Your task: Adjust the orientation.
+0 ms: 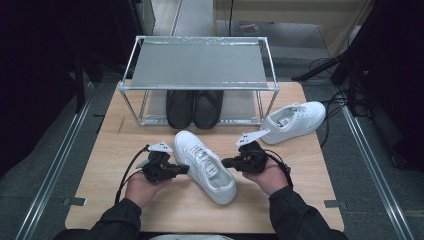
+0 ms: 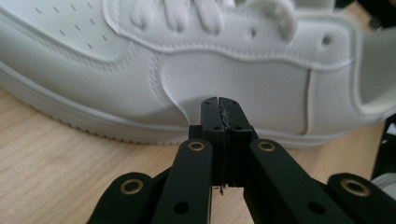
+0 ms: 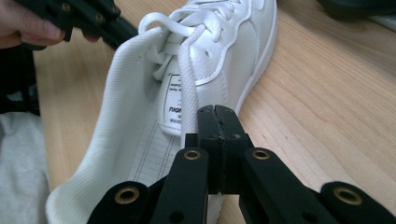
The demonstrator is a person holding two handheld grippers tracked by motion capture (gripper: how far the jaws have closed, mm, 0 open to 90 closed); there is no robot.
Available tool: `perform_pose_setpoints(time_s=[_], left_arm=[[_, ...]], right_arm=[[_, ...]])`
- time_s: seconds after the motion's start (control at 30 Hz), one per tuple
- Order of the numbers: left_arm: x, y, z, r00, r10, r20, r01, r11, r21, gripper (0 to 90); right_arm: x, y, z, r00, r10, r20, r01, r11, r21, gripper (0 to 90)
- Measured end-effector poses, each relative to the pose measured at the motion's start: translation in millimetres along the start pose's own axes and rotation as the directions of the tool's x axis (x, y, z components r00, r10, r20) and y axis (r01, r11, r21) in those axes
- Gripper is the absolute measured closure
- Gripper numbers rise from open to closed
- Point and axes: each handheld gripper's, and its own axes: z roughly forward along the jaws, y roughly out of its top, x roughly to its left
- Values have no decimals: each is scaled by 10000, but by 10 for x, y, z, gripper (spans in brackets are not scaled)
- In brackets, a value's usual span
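A white sneaker (image 1: 205,166) lies diagonally on the counter (image 1: 100,165), toe pointing away, between the left hand-held gripper (image 1: 183,169) and right hand-held gripper (image 1: 227,162), both clenched empty, flanking its sides.

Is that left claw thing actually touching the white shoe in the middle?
Cannot tell. In the left gripper view the shut fingers overlap the white shoe's side, with no clear gap or contact. The high view shows the left gripper right beside it.

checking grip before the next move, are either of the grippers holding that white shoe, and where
Nothing is held. Both the left gripper and right gripper are shut on nothing, flanking the white shoe at its sides.
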Motion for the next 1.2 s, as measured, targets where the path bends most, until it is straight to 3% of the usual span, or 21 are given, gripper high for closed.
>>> perform_pose_setpoints(time_s=[0.03,0.13,0.37,0.5,0.67,0.77,1.07,1.2], left_arm=[[-13,-12,33,9996,191,-199,-188,9997,180,900],[14,-21,46,9999,-114,-75,114,9999,92,900],[112,-11,0,9990,-369,-257,370,9993,29,900],[143,0,-7,9993,-296,-214,298,9995,72,900],[188,28,-37,9981,-420,-460,427,9990,140,900],[197,40,-47,9972,-273,-692,283,9995,148,900],[272,67,-100,9964,-432,-730,445,9989,169,900],[290,70,-119,9957,-489,-783,504,9986,164,900]], right_arm=[[0,10,12,10000,-26,48,26,10000,17,900],[22,40,51,9999,-123,-5,123,9997,189,900],[122,56,124,9994,-243,-229,247,9995,190,900],[168,62,153,9992,-326,-227,331,9993,199,900],[216,58,195,9987,-166,-473,173,9998,139,900],[253,61,229,9983,-149,-571,153,9999,64,900],[337,70,315,9975,169,-682,-178,9997,-137,900],[381,75,354,9964,-7,-852,-7,9999,-172,900]])
